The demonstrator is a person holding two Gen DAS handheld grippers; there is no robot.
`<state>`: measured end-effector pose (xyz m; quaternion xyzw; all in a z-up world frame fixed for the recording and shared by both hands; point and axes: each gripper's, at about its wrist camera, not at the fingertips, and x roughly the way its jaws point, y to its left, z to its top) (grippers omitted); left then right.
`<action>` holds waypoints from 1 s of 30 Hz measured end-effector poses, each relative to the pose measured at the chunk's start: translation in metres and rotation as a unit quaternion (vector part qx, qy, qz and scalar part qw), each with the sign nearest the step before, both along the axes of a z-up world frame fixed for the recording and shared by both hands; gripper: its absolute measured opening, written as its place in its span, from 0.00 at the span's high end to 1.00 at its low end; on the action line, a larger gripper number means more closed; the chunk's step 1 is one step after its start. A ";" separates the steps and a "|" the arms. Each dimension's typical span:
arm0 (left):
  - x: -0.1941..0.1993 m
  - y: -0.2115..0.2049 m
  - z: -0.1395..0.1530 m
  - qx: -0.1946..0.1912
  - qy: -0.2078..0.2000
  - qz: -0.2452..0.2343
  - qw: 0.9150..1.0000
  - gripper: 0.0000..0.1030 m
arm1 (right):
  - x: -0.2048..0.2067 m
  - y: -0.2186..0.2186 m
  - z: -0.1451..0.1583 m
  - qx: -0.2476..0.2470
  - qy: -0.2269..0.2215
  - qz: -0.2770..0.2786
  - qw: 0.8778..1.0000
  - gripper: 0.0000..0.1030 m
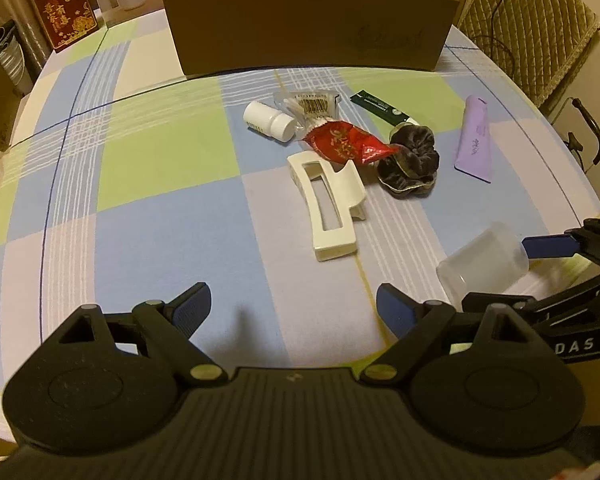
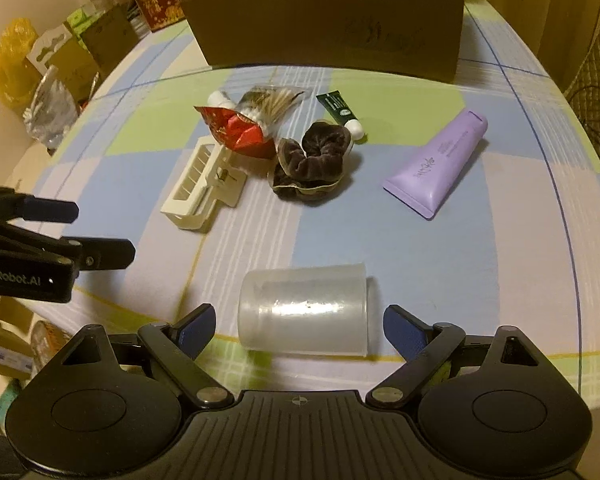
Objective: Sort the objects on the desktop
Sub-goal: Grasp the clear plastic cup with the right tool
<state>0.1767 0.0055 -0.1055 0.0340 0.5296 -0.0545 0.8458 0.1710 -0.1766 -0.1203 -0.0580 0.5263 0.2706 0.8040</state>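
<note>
A clear plastic cup (image 2: pixel 304 312) lies on its side between the open fingers of my right gripper (image 2: pixel 298 330); touching cannot be told. It also shows in the left wrist view (image 1: pixel 482 266). My left gripper (image 1: pixel 294 314) is open and empty over the cloth, short of a white hair claw (image 1: pixel 326 200). Behind lie a red wrapper (image 1: pixel 346 142), a white pill bottle (image 1: pixel 268 120), a bag of cotton swabs (image 1: pixel 310 106), a dark scrunchie (image 1: pixel 410 162), a dark green tube (image 1: pixel 380 108) and a purple tube (image 1: pixel 474 138).
A brown cardboard box (image 1: pixel 308 30) stands at the back of the checked tablecloth (image 1: pixel 140 200). A red packet (image 1: pixel 66 8) leans at the back left. A quilted chair (image 1: pixel 528 20) is at the back right. Bags and cartons (image 2: pixel 52 72) sit left of the table.
</note>
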 end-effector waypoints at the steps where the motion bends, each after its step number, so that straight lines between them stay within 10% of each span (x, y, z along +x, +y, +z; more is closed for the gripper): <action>1: 0.002 0.000 -0.001 0.000 0.001 -0.002 1.000 0.15 | 0.001 0.001 -0.001 -0.003 -0.001 0.000 1.000 0.14; 5: 0.010 0.001 -0.004 0.000 0.005 -0.007 1.000 0.15 | 0.005 0.005 -0.007 -0.011 0.005 0.001 1.000 0.34; 30: 0.089 -0.025 -0.035 -0.015 -0.008 -0.070 0.997 0.20 | 0.033 -0.075 0.004 -0.027 -0.015 -0.202 0.979 0.35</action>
